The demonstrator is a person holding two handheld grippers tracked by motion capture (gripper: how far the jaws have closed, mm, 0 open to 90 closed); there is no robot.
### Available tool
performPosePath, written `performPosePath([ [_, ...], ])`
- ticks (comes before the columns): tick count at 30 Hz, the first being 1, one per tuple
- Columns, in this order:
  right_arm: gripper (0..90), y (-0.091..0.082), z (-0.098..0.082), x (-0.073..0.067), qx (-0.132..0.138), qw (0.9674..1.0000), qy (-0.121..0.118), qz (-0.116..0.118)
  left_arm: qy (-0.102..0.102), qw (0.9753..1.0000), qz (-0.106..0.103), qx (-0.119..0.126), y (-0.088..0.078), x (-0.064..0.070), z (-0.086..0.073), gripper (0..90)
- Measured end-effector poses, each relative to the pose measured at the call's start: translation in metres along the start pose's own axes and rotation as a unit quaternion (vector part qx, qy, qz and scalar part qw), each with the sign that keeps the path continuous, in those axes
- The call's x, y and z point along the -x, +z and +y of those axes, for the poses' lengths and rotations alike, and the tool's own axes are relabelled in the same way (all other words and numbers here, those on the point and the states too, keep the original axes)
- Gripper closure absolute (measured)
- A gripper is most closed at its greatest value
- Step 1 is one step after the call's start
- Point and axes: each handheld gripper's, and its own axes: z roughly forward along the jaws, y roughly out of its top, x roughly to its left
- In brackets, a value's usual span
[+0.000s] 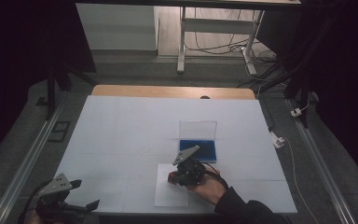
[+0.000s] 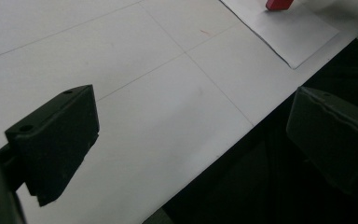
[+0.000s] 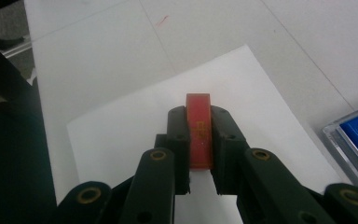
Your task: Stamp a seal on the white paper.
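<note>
One red stamp block sat clamped between the right gripper jaws over a white paper sheet.

The sheet lay on the white table near the front edge, and whether the block touched it could not be told. An open blue ink pad case with a clear raised lid stood just behind the right gripper. The left gripper hung at the table's front left corner, well apart, jaws wide open on nothing.
</note>
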Motion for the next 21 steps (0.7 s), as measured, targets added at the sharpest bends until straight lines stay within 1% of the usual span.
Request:
performPosePath([
  [3,79.4,0.004,0.000,-0.001,-0.009,0.9999,-0.007,-0.004,0.000,1.0000,0.000,0.000,0.000,0.000,0.000,2.3],
  [6,79.6,0.005,0.000,-0.002,-0.008,0.9998,-0.014,-0.008,0.000,1.0000,0.001,-0.002,0.000,0.000,0.000,2.3],
  [8,79.8,0.006,-0.001,-0.002,-0.008,0.9999,-0.007,-0.006,-0.001,1.0000,0.001,-0.003,0.001,0.000,0.000,2.4],
  [10,80.0,0.006,-0.001,-0.001,-0.008,0.9999,-0.006,-0.006,0.000,1.0000,0.001,-0.004,0.001,0.000,0.001,2.4],
  [12,80.0,0.007,0.000,-0.006,-0.013,0.9996,-0.015,-0.018,-0.001,1.0000,0.001,-0.005,0.001,0.000,0.001,2.4],
  [14,80.1,0.008,0.001,-0.012,-0.017,0.9987,-0.033,-0.035,-0.001,1.0000,0.000,-0.007,0.002,0.000,0.001,2.4],
  [16,80.1,0.008,0.002,-0.016,-0.022,0.9977,-0.043,-0.048,-0.002,1.0000,0.000,-0.007,0.002,0.000,0.001,2.5],
  [18,80.1,0.008,0.002,-0.018,-0.022,0.9974,-0.045,-0.052,-0.002,1.0000,0.001,-0.008,0.002,0.000,0.001,2.5],
  [19,80.1,0.008,0.002,-0.018,-0.021,0.9970,-0.052,-0.054,-0.001,1.0000,0.001,-0.009,0.002,0.000,0.001,2.5],
  [21,80.2,0.009,0.003,-0.021,-0.025,0.9963,-0.053,-0.062,-0.001,1.0000,0.001,-0.009,0.002,0.000,0.001,2.5],
])
